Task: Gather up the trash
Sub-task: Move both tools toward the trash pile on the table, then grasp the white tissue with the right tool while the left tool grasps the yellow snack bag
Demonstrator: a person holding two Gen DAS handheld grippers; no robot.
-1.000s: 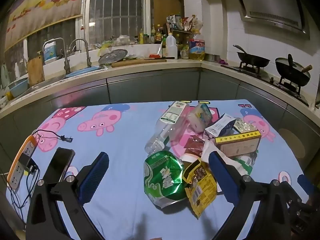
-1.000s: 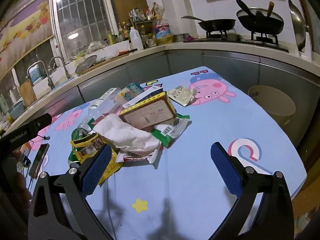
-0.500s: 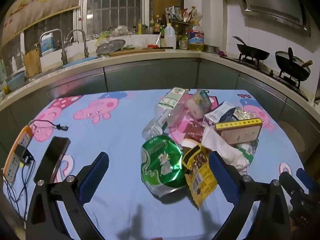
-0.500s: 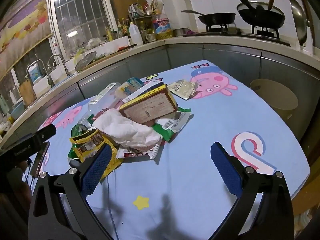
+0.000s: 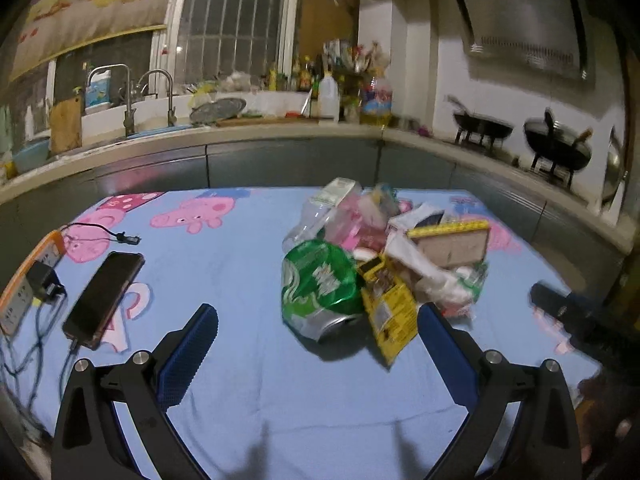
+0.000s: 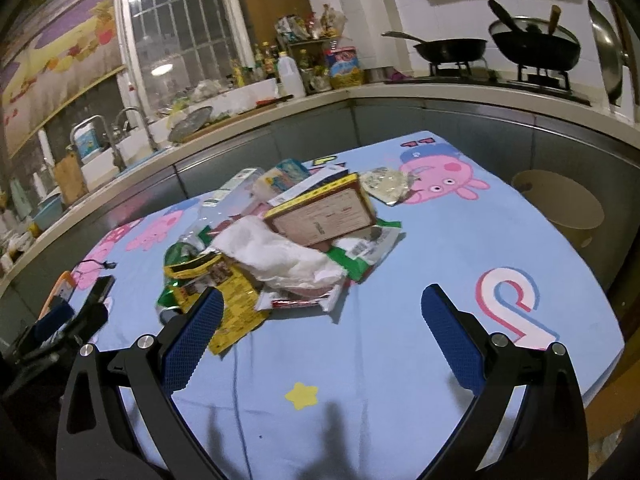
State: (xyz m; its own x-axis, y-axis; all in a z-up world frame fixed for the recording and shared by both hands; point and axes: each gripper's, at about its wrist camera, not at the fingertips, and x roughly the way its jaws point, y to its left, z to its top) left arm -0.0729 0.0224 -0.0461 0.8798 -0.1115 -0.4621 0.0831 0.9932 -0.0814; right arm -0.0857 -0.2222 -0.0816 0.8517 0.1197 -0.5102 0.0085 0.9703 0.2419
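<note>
1. The trash pile (image 5: pixel 384 256) lies in a heap near the middle of the desk (image 5: pixel 248 360), on a blue cartoon-pig cloth; in the right wrist view it sits ahead and to the left.
2. A crumpled green bag (image 5: pixel 320 280) lies at the pile's near left edge, its white print too blurred to read.
3. A yellow packet (image 5: pixel 390 308) lies just beside the green bag, its long axis running from the pile toward the camera.
4. A flat box with a yellow edge (image 6: pixel 322 216) rests tilted on top of the heap, its broad face up; the print on it cannot be read.
5. A clear plastic bottle (image 5: pixel 320 208) lies on its side at the far left of the pile, label end pointing away.
6. White crumpled paper (image 6: pixel 276 256) lies under the box's near edge.
7. The left tongs (image 5: pixel 316 344) are spread wide, holding nothing, just short of the green bag.
8. The right tongs (image 6: pixel 322 336) are likewise wide apart and hold nothing, above bare cloth near the pile.
9. A phone (image 5: pixel 104 296) lies well to the left of the pile.
</note>
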